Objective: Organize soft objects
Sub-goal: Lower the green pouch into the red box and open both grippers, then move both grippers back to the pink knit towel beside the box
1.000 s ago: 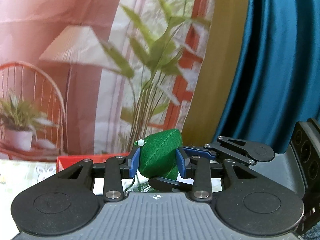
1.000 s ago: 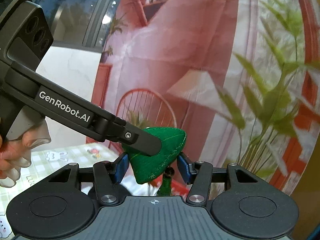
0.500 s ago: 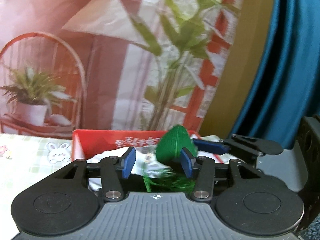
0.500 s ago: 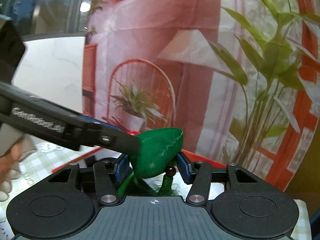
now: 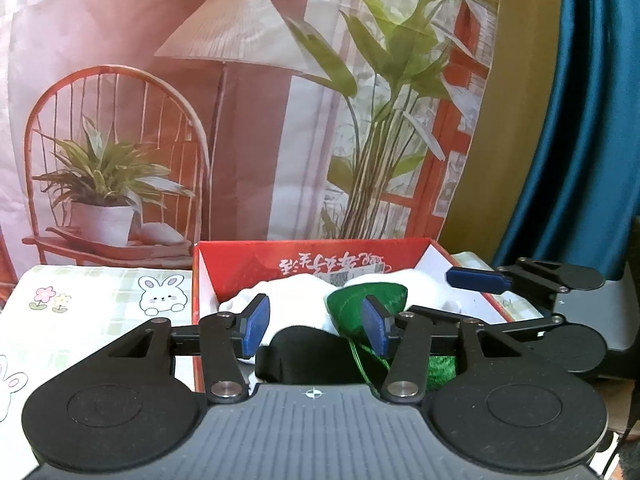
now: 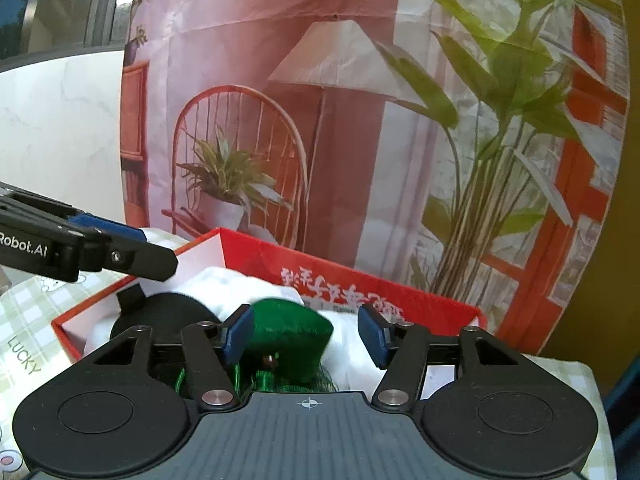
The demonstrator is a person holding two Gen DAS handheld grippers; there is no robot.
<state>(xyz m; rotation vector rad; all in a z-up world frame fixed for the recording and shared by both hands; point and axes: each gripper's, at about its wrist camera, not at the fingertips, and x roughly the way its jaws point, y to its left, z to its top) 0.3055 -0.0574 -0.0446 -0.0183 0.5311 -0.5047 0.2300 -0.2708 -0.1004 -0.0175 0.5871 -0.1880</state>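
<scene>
A green stuffed pouch [image 5: 360, 300] with a green tassel lies in the red box [image 5: 304, 254], on white soft cloth [image 5: 296, 292] beside a black soft item [image 5: 304, 350]. It also shows in the right wrist view [image 6: 292, 332]. My left gripper [image 5: 316, 330] is open just above the box, its right pad in front of the pouch. My right gripper [image 6: 306, 336] is open over the pouch, which lies between its pads without being held. The right gripper's fingers [image 5: 476, 281] reach in from the right in the left wrist view.
The red box [image 6: 360, 284] stands on a checked tablecloth with bunny prints [image 5: 96, 312]. A printed backdrop [image 5: 240, 120] with chair, lamp and plants hangs right behind it. A teal curtain [image 5: 580, 120] hangs at the right.
Both grippers have come down over the red box and opened. The green pouch, held between them a second ago, has dropped onto the cloth in the box.
</scene>
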